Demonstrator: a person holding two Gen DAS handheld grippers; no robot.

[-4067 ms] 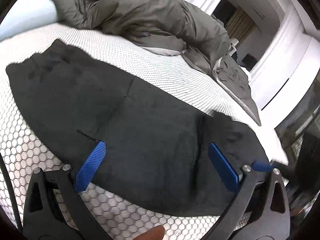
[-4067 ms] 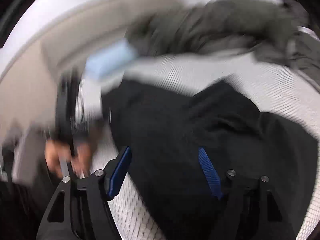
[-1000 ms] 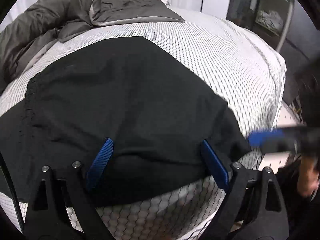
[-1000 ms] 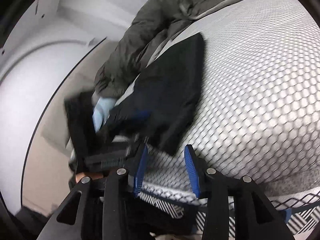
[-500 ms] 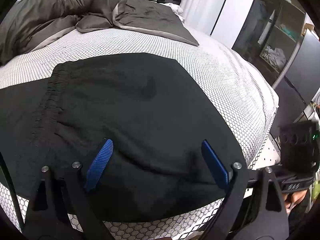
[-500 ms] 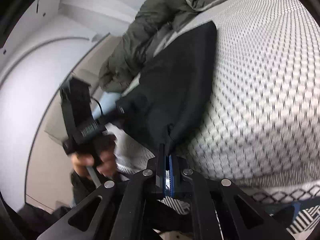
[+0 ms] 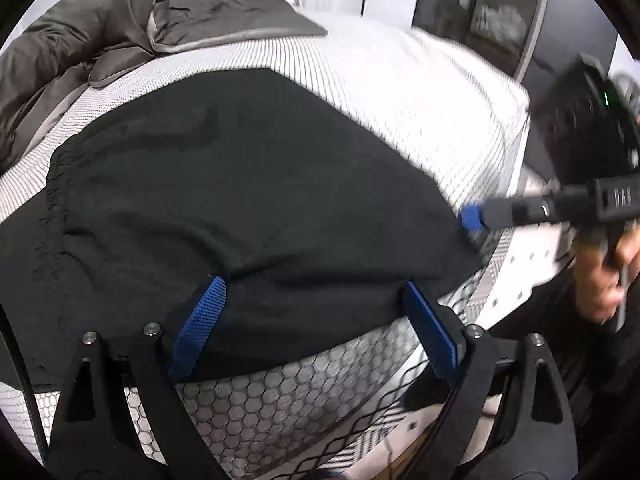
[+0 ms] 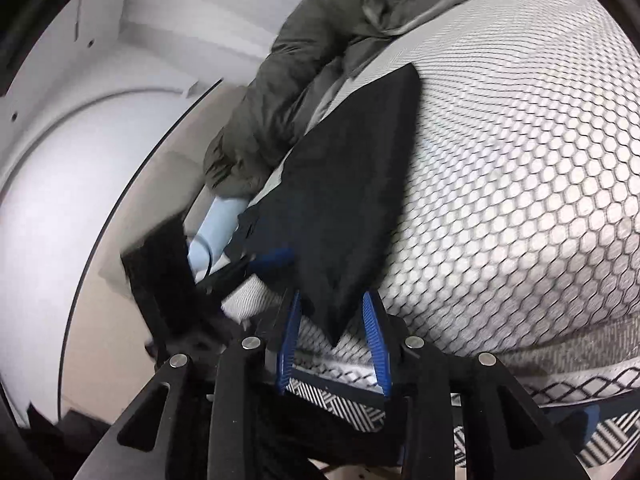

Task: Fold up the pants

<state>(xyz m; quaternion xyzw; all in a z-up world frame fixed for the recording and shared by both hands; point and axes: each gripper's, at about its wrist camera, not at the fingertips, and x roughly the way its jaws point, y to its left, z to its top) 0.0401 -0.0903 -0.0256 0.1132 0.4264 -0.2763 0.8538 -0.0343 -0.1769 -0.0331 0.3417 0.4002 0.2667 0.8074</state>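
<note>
Two hand-held grippers over black pants (image 7: 240,200): right hand-held gripper (image 8: 332,332) opening.

The right tool (image 8: 332,340) has its blue pads spreading apart around the near corner of the black pants (image 8: 344,208), which lie flat on the bed (image 8: 520,200). The left tool (image 8: 256,260) reaches in at the pants' left edge, beside a rumpled grey duvet (image 8: 288,92).
</note>
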